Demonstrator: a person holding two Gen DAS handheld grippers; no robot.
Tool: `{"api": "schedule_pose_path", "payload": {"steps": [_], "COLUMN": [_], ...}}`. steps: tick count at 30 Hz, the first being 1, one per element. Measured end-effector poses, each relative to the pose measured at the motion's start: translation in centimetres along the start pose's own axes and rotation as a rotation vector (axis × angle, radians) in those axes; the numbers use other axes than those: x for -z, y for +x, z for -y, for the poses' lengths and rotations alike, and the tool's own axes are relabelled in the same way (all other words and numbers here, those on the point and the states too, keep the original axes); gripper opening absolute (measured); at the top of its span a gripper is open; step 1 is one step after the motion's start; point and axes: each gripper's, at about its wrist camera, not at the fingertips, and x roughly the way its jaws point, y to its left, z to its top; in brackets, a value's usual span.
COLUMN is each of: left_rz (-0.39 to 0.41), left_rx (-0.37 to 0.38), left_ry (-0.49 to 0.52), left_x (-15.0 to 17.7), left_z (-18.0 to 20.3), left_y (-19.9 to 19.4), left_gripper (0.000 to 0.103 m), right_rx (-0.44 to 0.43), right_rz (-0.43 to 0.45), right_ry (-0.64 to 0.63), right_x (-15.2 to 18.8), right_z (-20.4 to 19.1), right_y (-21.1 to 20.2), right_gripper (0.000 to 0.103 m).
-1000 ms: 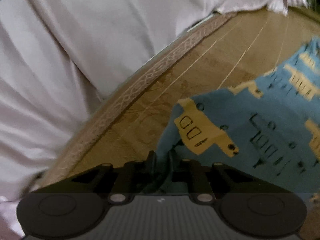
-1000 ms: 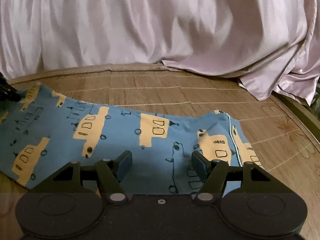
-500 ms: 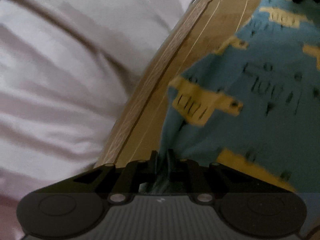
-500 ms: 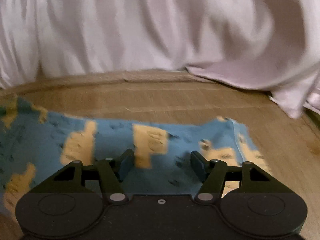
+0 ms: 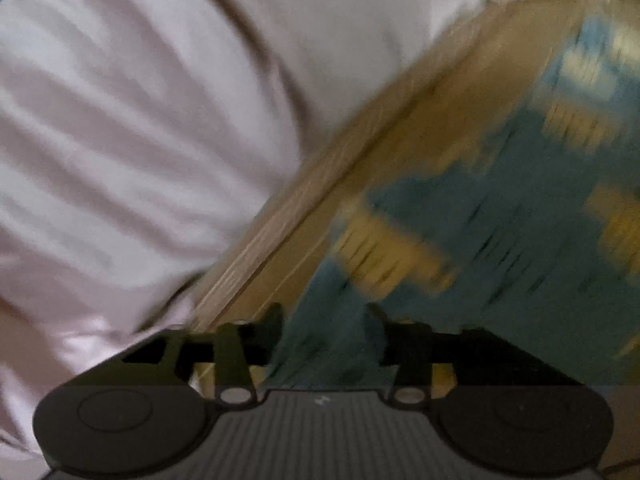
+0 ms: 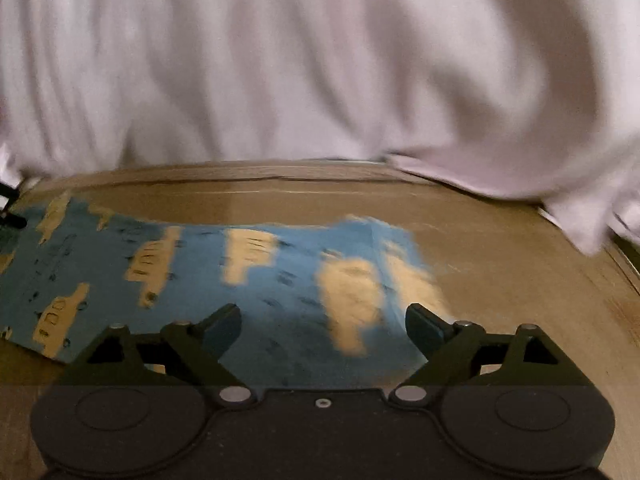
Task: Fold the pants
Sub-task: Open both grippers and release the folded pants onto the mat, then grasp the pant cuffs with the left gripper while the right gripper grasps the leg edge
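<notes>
Pants, blue w/ yellow car print, lie spread on the mat, mostly left of centre in the right wrist view. Far edge of mat runs just under the pale sheet; a strip of bare mat sits between pants and that edge. Open mat to the right of the pants, up to where the sheet droops over the far right corner.

Left gripper: fingers now parted, a bunched fold of pants lying in the gap between them; view is blurred, so can't tell if either finger touches the cloth. 0.5 s ago those fingers were pinched tight on that fold. Mat border runs diagonally just left of the cloth, sheet beyond it.

Right gripper: fingers wide apart, holding nothing, hovering over the near side of the pants. Same spread as 0.5 s ago. No containers in view.
</notes>
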Motion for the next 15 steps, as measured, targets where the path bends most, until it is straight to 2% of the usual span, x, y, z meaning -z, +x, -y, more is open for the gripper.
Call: {"api": "schedule_pose_path", "payload": {"steps": [1, 2, 3, 4, 6, 9, 13, 15], "left_rz": [0.033, 0.067, 0.09, 0.109, 0.116, 0.089, 0.013, 0.02], "left_rx": [0.038, 0.068, 0.091, 0.116, 0.149, 0.179, 0.221, 0.228], "left_ry": [-0.012, -0.015, -0.008, 0.012, 0.066, 0.185, 0.332, 0.389], "left_x": [-1.0, -2.3, -3.6, -5.3, -8.1, -12.6, -17.5, -19.2], "left_z": [0.3, 0.8, 1.4, 2.4, 4.6, 8.4, 13.7, 16.3], "left_y": [-0.9, -1.7, -2.0, -2.6, -3.4, -4.1, -4.0, -3.6], "left_gripper": [0.072, 0.077, 0.086, 0.092, 0.098, 0.103, 0.103, 0.103], "right_rx": [0.023, 0.027, 0.018, 0.003, -0.007, -0.028, -0.023, -0.017], "right_rz": [0.0, -0.001, -0.007, -0.017, -0.027, -0.022, -0.008, -0.001], "right_ry": [0.072, 0.143, 0.198, 0.235, 0.237, 0.227, 0.198, 0.196], "right_x": [0.5, 1.0, 1.4, 1.7, 2.3, 3.0, 2.9, 3.0], "right_z": [1.3, 2.4, 3.2, 3.9, 4.4, 5.1, 6.2, 6.9], "right_y": [-0.8, -1.3, -1.5, -1.3, -0.7, -0.1, 1.0, 1.2], "right_gripper": [0.097, 0.098, 0.098, 0.098, 0.098, 0.099, 0.101, 0.101]}}
